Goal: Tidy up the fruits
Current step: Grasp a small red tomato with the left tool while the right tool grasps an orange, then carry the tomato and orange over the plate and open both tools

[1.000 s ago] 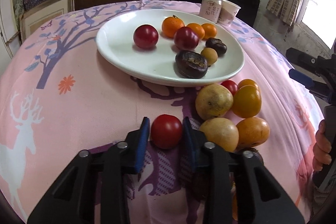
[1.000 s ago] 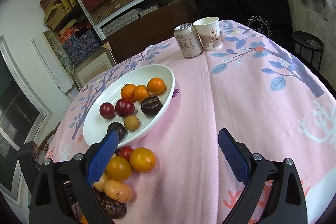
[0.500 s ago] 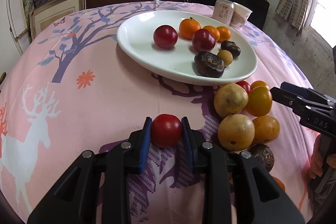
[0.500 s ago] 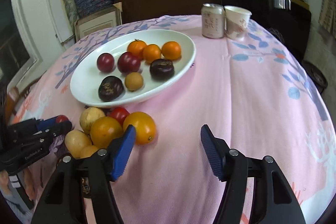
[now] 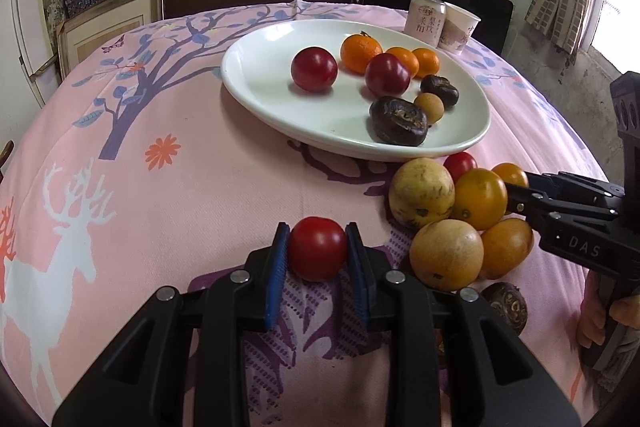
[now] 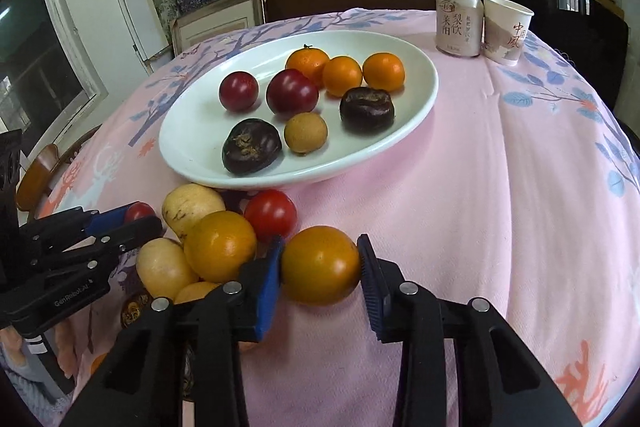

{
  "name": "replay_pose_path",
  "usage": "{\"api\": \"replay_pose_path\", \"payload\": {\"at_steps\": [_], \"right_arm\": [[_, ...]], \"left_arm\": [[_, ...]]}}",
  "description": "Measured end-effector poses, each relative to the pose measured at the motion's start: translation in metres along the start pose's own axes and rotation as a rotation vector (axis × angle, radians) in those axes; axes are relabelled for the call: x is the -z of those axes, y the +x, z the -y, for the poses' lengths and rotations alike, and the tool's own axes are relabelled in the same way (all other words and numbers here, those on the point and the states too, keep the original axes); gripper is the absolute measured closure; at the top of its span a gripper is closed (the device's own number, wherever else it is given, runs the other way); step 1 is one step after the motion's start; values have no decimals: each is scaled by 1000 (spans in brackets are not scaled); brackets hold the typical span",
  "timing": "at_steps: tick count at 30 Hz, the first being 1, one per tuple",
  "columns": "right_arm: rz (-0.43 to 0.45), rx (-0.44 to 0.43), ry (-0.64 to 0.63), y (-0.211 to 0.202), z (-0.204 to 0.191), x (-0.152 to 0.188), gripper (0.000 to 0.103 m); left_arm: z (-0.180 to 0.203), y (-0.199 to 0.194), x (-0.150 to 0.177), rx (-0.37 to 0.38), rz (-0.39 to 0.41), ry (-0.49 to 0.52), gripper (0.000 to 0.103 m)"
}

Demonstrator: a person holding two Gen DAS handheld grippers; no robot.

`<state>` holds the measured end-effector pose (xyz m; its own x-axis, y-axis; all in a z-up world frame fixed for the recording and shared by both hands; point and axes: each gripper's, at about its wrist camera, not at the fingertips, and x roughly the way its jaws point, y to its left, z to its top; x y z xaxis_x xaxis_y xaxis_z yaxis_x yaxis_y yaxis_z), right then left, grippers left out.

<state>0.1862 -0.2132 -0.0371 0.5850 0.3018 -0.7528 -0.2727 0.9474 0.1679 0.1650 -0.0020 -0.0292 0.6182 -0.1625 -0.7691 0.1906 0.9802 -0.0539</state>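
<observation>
My left gripper (image 5: 317, 239) is shut on a red tomato (image 5: 318, 257) just above the pink cloth, in front of the white plate (image 5: 260, 83). The plate holds dark red plums, small oranges, two dark wrinkled fruits and a tan one. Loose fruit lies by the plate's near rim: two yellow-brown ones (image 5: 422, 193), orange ones and another tomato (image 6: 270, 213). The jaws of my right gripper (image 6: 321, 243) are closing on an orange-yellow fruit (image 6: 320, 267) at the pile's right edge, and both blue pads touch its sides. The right wrist view shows the left gripper (image 6: 132, 217) at far left.
A drink can (image 6: 458, 23) and a paper cup (image 6: 506, 29) stand behind the plate at the back right. Shelves and boxes fill the wall beyond the round table. A wooden chair (image 6: 36, 179) sits at the left. A person's hand (image 5: 592, 323) grips the right tool.
My right gripper swung in to the pile, dropped lower and narrowed its jaws from wide apart onto the orange-yellow fruit. The left gripper stayed put with the tomato.
</observation>
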Motion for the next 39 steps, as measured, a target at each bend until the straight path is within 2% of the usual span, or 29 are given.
{"api": "replay_pose_path", "payload": {"at_steps": [6,10,14,19,24,26,31,38,39], "right_arm": [[-4,3,10,-7,2,6,66],[28,4,57,-16,13,3,66],[117,-17,110,-39,24,-3,66],[247,-60,133,-71,23,-20,66],[240,-49,74,-65,5,-61,66],[245,-47,64,-58,0,-71,66],[229,-63,76,-29,-5,-79,66],[179,0,29,-1,-8,-77,65],[174,14,22,4,-9,-77,61]], "left_arm": [[4,-2,1,3,6,23,75],[3,-10,-1,-8,41,18,75],[1,-29,-8,-7,104,7,75],[3,-44,-39,-4,157,3,75],[1,-27,-81,8,162,-45,76],[-2,-18,-89,18,160,-67,76],[-6,6,-93,-21,138,-52,76],[-10,34,-91,-74,102,-57,75],[-9,38,-90,-86,96,-56,75]]}}
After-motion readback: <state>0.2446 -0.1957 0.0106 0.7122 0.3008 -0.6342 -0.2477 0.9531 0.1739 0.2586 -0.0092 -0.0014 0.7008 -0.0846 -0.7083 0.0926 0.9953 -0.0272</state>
